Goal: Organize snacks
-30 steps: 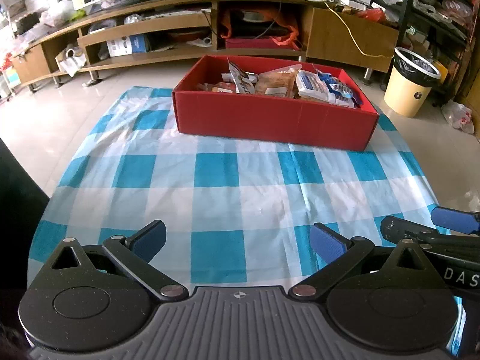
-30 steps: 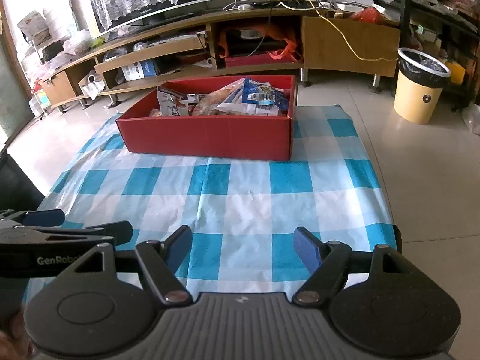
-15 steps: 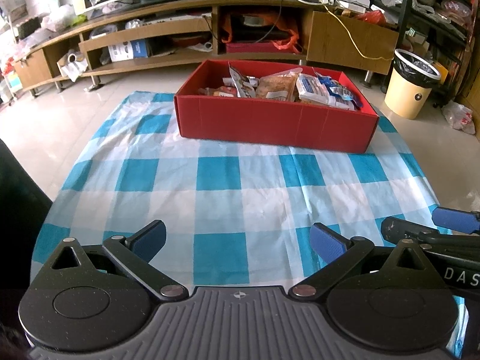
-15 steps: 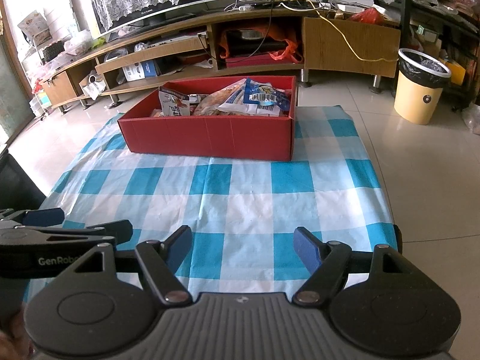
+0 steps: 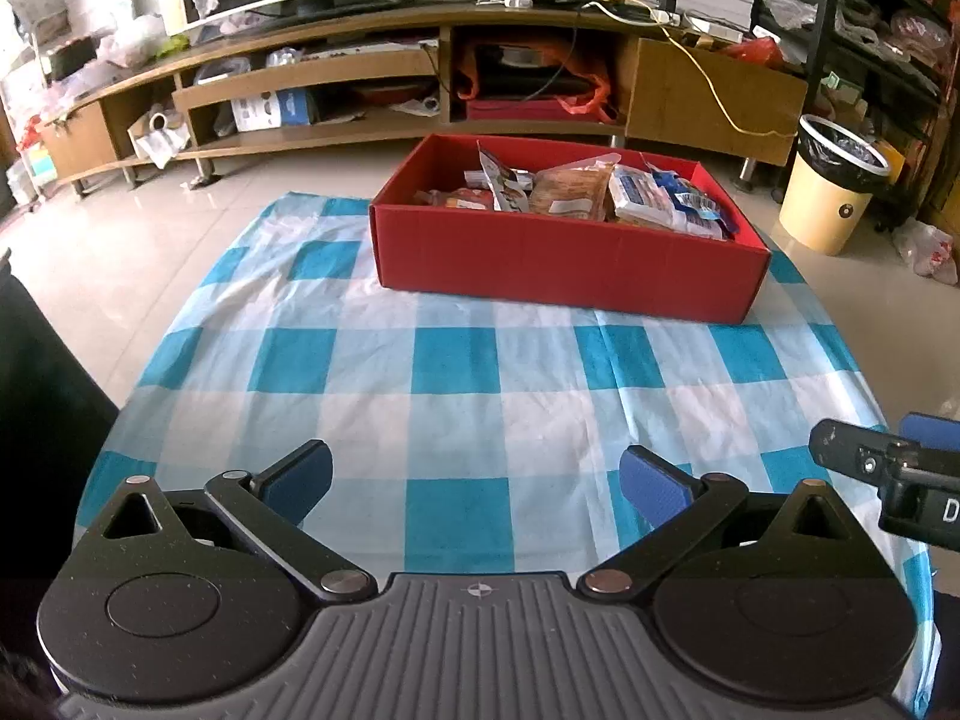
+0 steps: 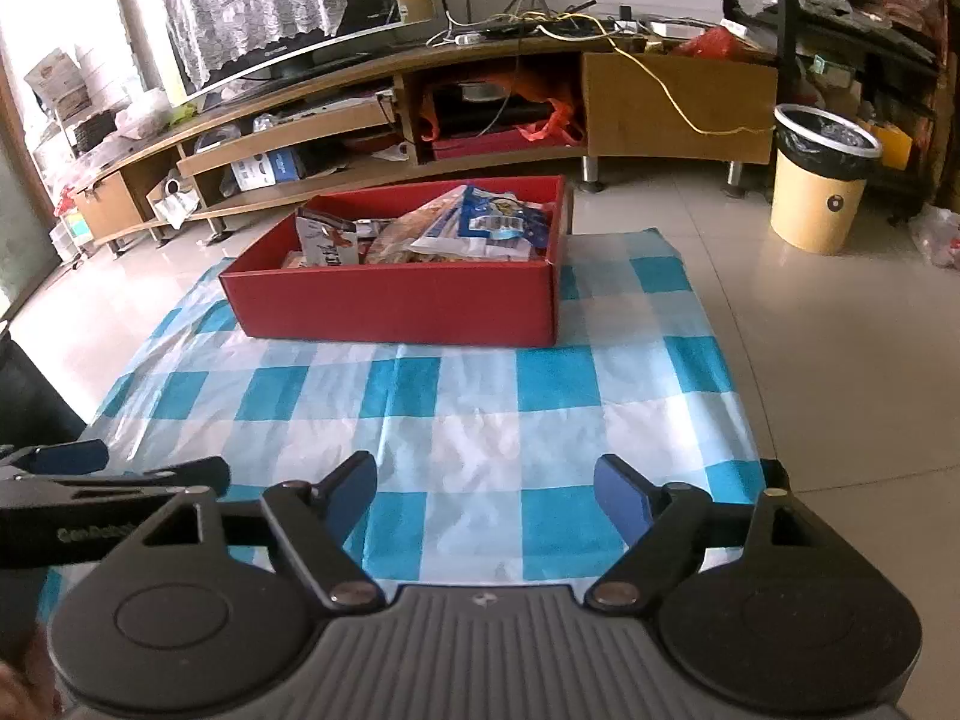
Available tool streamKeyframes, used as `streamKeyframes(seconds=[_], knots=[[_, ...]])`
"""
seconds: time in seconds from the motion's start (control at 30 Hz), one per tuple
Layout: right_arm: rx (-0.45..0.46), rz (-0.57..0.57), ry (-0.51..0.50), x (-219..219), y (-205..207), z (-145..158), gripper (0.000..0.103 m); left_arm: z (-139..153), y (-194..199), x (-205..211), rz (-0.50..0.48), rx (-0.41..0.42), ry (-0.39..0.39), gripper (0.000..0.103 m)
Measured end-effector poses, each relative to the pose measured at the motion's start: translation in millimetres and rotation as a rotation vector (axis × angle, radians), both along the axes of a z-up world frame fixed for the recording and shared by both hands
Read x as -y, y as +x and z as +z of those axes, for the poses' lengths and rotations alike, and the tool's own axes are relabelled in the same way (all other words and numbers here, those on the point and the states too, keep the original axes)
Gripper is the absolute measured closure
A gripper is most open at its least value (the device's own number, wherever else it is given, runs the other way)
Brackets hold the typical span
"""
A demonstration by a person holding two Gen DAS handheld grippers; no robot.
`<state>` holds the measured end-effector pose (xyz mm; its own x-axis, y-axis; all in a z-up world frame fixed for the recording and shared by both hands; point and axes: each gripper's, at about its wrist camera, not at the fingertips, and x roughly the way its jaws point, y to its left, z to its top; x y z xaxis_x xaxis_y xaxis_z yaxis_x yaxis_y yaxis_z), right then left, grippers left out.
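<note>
Two black grippers tilt down over the checked counter's near edge: left gripper jaws apart, right gripper jaws opening, empty; the snack packets fill the red cardboard box at the far edge.

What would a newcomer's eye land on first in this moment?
The red box packed with snack packets stands at the far end of the blue-and-white checked cloth. Near the cameras, the left gripper is open and empty; the right gripper is opening on nothing.

Matt red cardboard box of glossy plastic snack packets on creased checked cloth.
</note>
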<state>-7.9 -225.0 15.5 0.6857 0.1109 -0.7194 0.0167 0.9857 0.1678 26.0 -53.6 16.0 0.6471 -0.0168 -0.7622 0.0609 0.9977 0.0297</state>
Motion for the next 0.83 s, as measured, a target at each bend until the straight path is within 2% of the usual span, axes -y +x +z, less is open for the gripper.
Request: streamKeyframes(seconds=[0.2,0.33,0.57,0.83], knots=[[-0.009,0.011,-0.005,-1.4,-1.0,-3.7,0.027,-2.9,4.1,-1.2,-0.020,-0.046,-0.060,0.000],[0.005,0.012,-0.003,-2.2,-1.6,-2.2,0.027,2.1,1.6,-4.7,-0.027,-0.008,-0.099,0.000],[0.021,0.006,-0.004,-0.9,-0.7,0.4,0.027,14.0,0.2,6.5,-0.051,0.071,-0.009,0.000],[0.020,0.000,0.000,1.6,0.6,0.2,0.027,14.0,-2.8,8.3,-0.051,0.124,0.032,0.000]])
